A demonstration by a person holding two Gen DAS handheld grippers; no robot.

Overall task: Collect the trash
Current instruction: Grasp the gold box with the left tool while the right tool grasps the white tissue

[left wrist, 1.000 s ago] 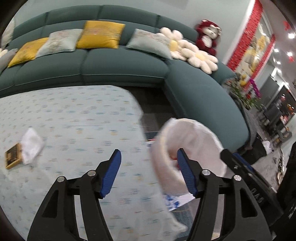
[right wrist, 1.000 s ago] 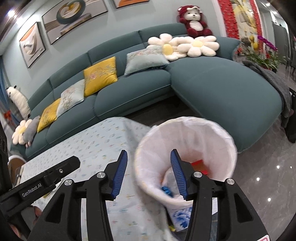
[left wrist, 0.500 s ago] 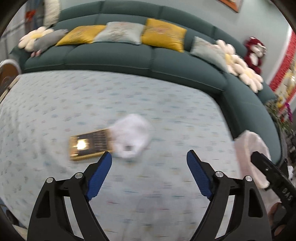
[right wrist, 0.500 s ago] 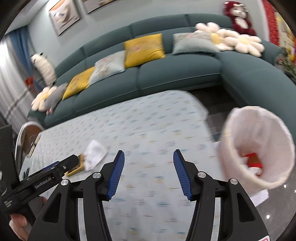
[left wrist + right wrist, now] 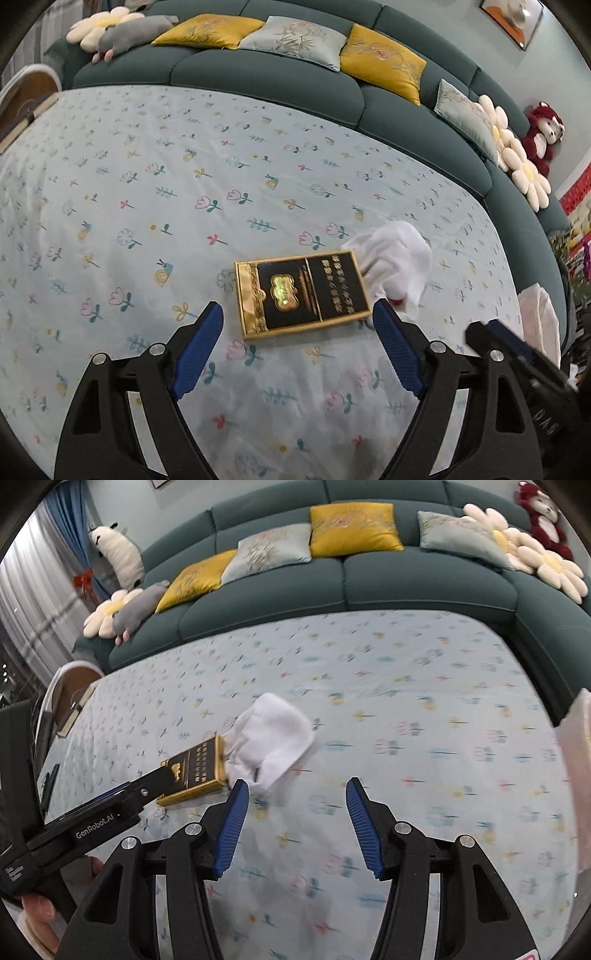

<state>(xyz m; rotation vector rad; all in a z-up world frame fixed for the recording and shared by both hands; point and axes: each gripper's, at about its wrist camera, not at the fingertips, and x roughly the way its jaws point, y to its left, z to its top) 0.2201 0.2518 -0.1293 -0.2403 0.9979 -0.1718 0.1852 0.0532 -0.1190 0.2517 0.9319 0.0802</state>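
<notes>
A flat black-and-gold box lies on the flower-print tablecloth, with a crumpled white tissue touching its right end. My left gripper hangs just above the box's near edge, jaws wide open with nothing between the pads. In the right wrist view the same box and tissue lie left of centre; my right gripper stands open to the right of the tissue over bare cloth. The white-lined trash bin shows at the right edge.
A teal sectional sofa with yellow and grey cushions wraps the far and right sides of the table. Plush toys sit on it. A round wooden stool stands off the table's left end. The bin's liner peeks behind the right gripper.
Both grippers swung left from over the trash bin to the table and dropped lower. The box and tissue now lie close in front of them. The left jaws stand wider than before.
</notes>
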